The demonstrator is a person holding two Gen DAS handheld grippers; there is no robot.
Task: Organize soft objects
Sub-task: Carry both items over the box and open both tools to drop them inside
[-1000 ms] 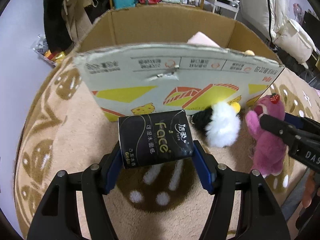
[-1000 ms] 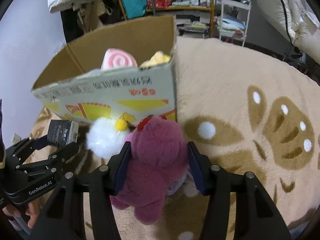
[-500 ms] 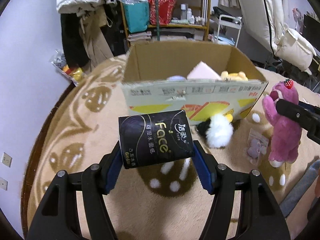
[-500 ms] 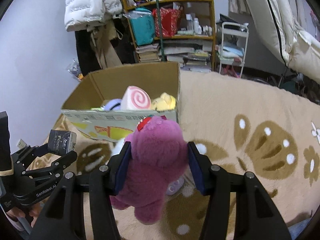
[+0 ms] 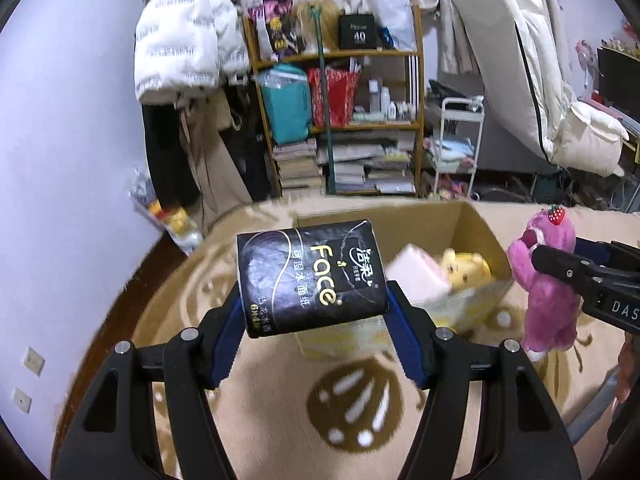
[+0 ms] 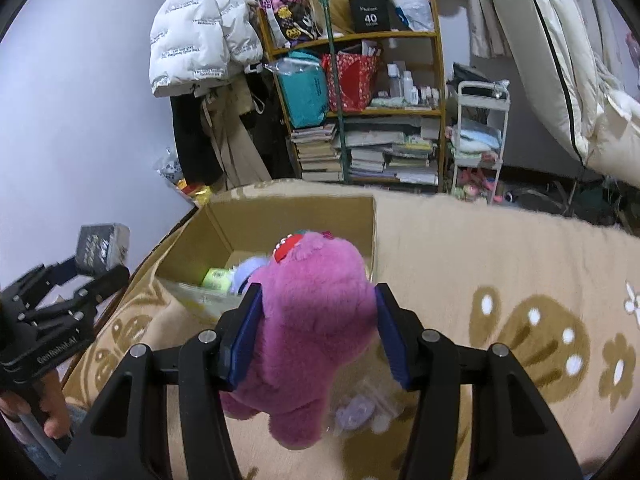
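Observation:
My left gripper (image 5: 314,312) is shut on a black pack of Face tissues (image 5: 310,276) and holds it high in front of the open cardboard box (image 5: 476,226). My right gripper (image 6: 316,332) is shut on a pink plush bear (image 6: 312,320) with a strawberry on its head, held above the box's near edge (image 6: 288,208). The bear also shows at the right of the left wrist view (image 5: 548,276). In the box lie a yellow plush (image 5: 466,268) and a pink soft roll (image 5: 416,274). The left gripper with the pack shows in the right wrist view (image 6: 100,256).
The box stands on a beige patterned rug (image 6: 500,280). A small clear bag with a purple item (image 6: 360,412) lies on the rug under the bear. A cluttered shelf (image 5: 340,120), a white cart (image 5: 456,144) and hanging coats (image 5: 184,52) stand behind.
Both grippers have risen well above the rug with their loads. The box now lies below them and its inside is in view. The black and white plush is out of sight.

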